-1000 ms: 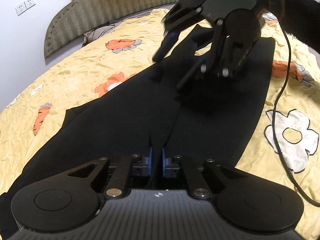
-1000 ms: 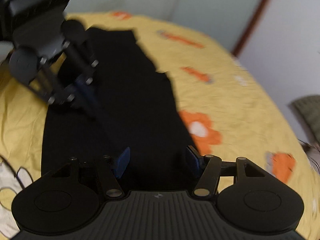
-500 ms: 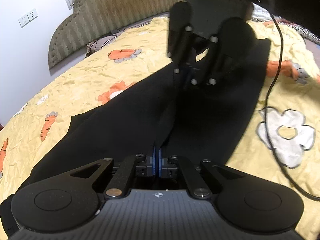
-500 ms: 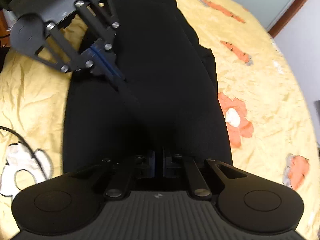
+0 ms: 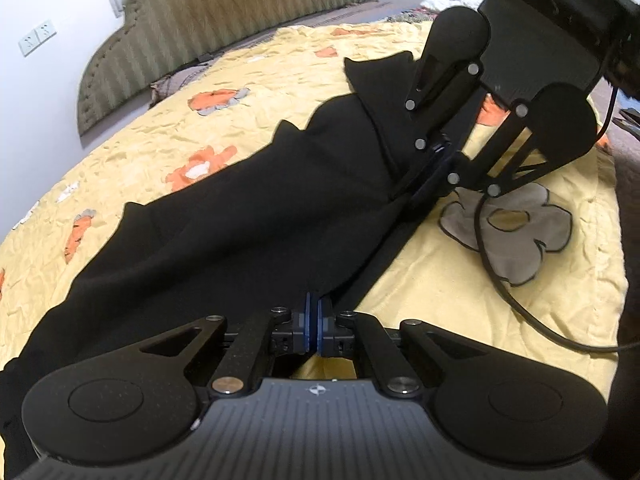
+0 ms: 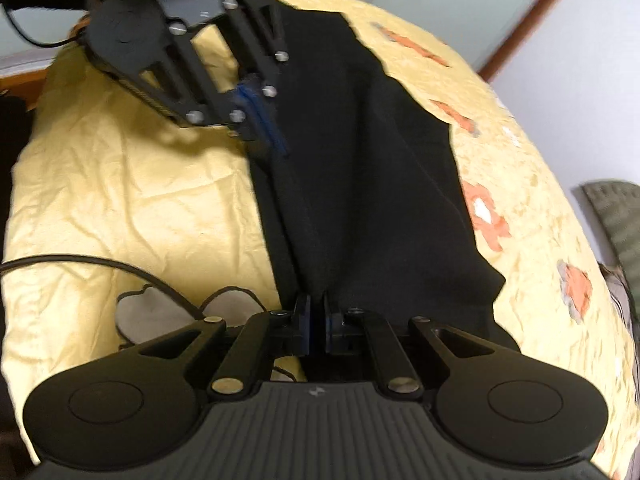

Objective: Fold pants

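Observation:
Black pants (image 5: 256, 220) lie lengthwise on a yellow flowered bedspread (image 5: 420, 300); they also show in the right wrist view (image 6: 360, 160). My left gripper (image 5: 313, 320) is shut on one edge of the pants, near the bottom of its view, and shows from the other side in the right wrist view (image 6: 256, 120). My right gripper (image 6: 316, 320) is shut on the same edge further along, and shows in the left wrist view (image 5: 434, 172). The edge is lifted between the two grippers and folded over toward the other leg.
A black cable (image 5: 500, 280) trails over the bedspread by a white flower print (image 5: 516, 236). An olive padded headboard (image 5: 208, 20) and a wall with sockets (image 5: 38, 38) stand behind. The bed's edge is close at the right (image 5: 616, 240).
The right gripper came down open onto the pants and shut on the fabric. Both grippers then lifted the edge and carried it sideways, uncovering yellow bedspread beside the pants.

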Demonstrator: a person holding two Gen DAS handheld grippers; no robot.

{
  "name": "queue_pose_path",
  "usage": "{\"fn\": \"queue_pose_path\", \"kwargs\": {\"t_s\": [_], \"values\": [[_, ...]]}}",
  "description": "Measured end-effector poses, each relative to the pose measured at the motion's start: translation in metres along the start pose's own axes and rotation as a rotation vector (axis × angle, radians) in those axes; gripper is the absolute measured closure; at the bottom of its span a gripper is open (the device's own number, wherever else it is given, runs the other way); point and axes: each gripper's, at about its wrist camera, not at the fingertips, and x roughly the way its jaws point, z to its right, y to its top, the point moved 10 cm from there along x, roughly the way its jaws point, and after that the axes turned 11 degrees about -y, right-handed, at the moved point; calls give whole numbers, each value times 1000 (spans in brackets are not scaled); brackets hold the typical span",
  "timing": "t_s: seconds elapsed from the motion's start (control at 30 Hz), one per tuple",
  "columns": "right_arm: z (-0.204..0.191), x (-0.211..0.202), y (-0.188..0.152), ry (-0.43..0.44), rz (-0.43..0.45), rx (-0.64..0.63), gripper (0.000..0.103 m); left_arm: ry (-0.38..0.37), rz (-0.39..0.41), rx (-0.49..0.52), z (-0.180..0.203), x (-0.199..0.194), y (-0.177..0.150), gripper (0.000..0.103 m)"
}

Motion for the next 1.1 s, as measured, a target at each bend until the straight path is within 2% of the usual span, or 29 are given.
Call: {"fn": "queue_pose_path", "kwargs": {"t_s": [0.1,0.2,0.23,0.27,0.3,0.37,0.43,0.47,0.5,0.53,0.57,0.6,0.67,0.73,0.83,0.9,0.97,1.03,1.1], "values": [[0,-1,-1,-56,28,-1,97,-8,-6,19,-1,0,1,100],[4,-19,-7,-45,48,96,94,-34,3,31,1,-5,1,99],[11,-26,-10,-42,64,146,94,-57,-2,35,2,-6,0,96],[20,-36,-16,-37,82,205,94,-77,-7,35,4,-8,-3,82],[33,-45,-22,-40,98,271,93,-92,-4,36,4,-11,-3,79],[69,-55,-37,-103,118,412,93,-121,19,45,7,-18,0,71],[121,-57,-60,-238,97,575,89,-147,65,30,7,-26,10,69],[148,-55,-73,-322,61,656,85,-161,92,2,5,-28,18,65],[178,-49,-90,-419,1,748,69,-174,115,-31,2,-28,26,62],[208,-42,-110,-513,-70,856,43,-185,141,-72,-2,-25,37,56],[235,-35,-128,-582,-122,955,32,-189,161,-101,-3,-22,45,51],[253,-28,-141,-616,-142,1013,26,-187,178,-134,-6,-17,54,49],[282,-4,-158,-606,-160,1056,28,-175,192,-203,-11,-2,71,48],[296,17,-170,-590,-217,1080,28,-191,194,-244,-9,14,85,48],[300,51,-169,-538,-266,1056,29,-232,170,-267,0,38,100,47],[297,70,-172,-528,-332,1023,29,-251,141,-258,8,55,106,47],[292,83,-182,-519,-374,1003,45,-257,120,-246,13,68,108,47],[290,82,-188,-486,-352,1029,78,-244,105,-226,17,79,108,47],[291,77,-192,-482,-334,1070,94,-234,94,-209,22,89,108,47]]}}
